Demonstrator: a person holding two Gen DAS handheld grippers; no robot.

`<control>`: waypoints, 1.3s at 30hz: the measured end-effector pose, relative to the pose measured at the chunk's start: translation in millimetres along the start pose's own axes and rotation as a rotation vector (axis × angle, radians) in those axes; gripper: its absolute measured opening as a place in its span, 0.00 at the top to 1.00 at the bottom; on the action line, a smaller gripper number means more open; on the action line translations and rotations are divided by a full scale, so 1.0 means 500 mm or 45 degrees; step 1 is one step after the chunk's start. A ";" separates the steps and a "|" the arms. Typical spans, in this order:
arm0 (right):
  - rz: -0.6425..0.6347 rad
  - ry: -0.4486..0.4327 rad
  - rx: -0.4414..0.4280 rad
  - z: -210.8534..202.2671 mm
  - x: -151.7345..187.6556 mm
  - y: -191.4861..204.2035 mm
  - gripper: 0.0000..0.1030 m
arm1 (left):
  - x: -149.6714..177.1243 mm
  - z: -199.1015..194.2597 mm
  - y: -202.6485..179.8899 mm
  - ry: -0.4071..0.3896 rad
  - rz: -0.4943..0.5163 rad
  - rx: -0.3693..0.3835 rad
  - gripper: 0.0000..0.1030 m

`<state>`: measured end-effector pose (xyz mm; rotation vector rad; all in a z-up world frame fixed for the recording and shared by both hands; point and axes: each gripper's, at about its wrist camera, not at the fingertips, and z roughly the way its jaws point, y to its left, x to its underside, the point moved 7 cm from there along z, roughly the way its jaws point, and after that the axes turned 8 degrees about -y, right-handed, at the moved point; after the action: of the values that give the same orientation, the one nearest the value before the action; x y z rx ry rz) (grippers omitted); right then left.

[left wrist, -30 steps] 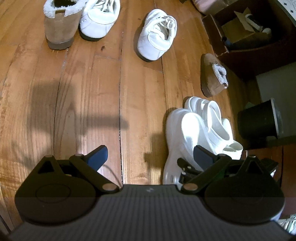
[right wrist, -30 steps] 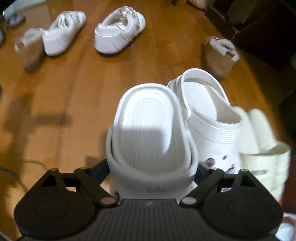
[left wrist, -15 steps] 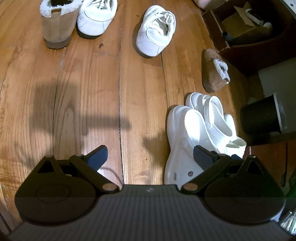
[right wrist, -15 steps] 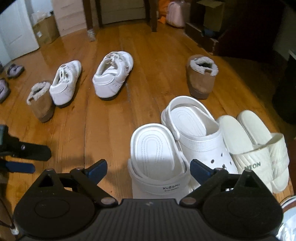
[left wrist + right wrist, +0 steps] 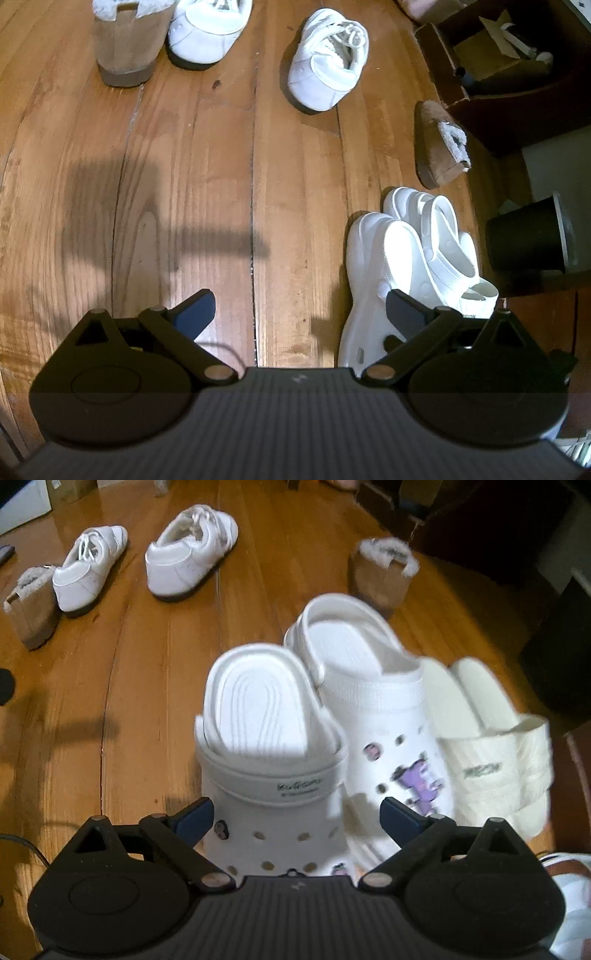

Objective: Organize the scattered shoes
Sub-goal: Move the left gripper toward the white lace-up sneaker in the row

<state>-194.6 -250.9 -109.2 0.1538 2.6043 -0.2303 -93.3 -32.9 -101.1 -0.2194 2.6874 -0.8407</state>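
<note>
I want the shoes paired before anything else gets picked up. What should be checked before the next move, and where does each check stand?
1. Right gripper open and free of the near clog: ok, jaws spread, nothing clamped.
2. Left gripper empty: ok, open over bare floor.
3. White clogs paired: ok, near clog beside the charm clog.
4. Cream slides together: ok, beside the clogs.
5. White sneakers paired: not ok, they stand apart.
6. Tan fleece boots paired: not ok, one far left, one by the clogs.
</note>
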 end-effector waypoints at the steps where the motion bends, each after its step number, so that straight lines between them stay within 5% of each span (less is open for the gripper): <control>1: -0.006 -0.014 0.003 0.004 0.002 0.006 0.15 | 0.000 0.002 0.003 0.005 -0.004 -0.006 0.03; 10: -0.009 -0.201 -0.066 0.001 -0.043 0.029 0.31 | 0.002 0.007 0.003 0.003 0.003 -0.018 0.03; 15: -0.003 -0.258 -0.011 -0.016 -0.071 0.025 0.23 | 0.005 0.011 -0.001 -0.001 0.014 -0.023 0.03; 17: 0.049 -0.339 -0.075 -0.050 -0.074 0.030 0.13 | -0.006 0.005 0.009 -0.057 0.010 -0.045 0.03; 23: 0.202 -0.392 -0.289 -0.063 -0.098 0.076 0.13 | -0.068 -0.050 0.058 -0.329 0.001 -0.151 0.02; 24: 0.205 -0.396 -0.302 -0.061 -0.108 0.087 0.25 | -0.081 -0.059 0.068 -0.367 -0.007 -0.160 0.02; 25: 0.200 -0.386 -0.349 -0.056 -0.124 0.105 0.74 | -0.093 -0.068 0.077 -0.404 -0.016 -0.168 0.02; 26: 0.190 -0.366 -0.420 -0.050 -0.143 0.129 0.95 | -0.106 -0.078 0.087 -0.442 -0.024 -0.176 0.03; 29: 0.230 -0.344 -0.597 -0.040 -0.196 0.182 0.98 | -0.142 -0.089 0.096 -0.492 -0.011 -0.173 0.02; 33: 0.118 -0.407 -0.609 -0.032 -0.272 0.250 0.92 | -0.205 -0.078 0.083 -0.501 0.046 -0.189 0.03; 39: 0.055 -0.455 -0.623 -0.007 -0.345 0.306 0.79 | -0.315 -0.024 0.079 -0.480 0.253 -0.405 0.06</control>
<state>-24.6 -111.4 -39.2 -0.0063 2.2207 0.3637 48.2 42.9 -74.7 -0.1597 2.4180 -0.2755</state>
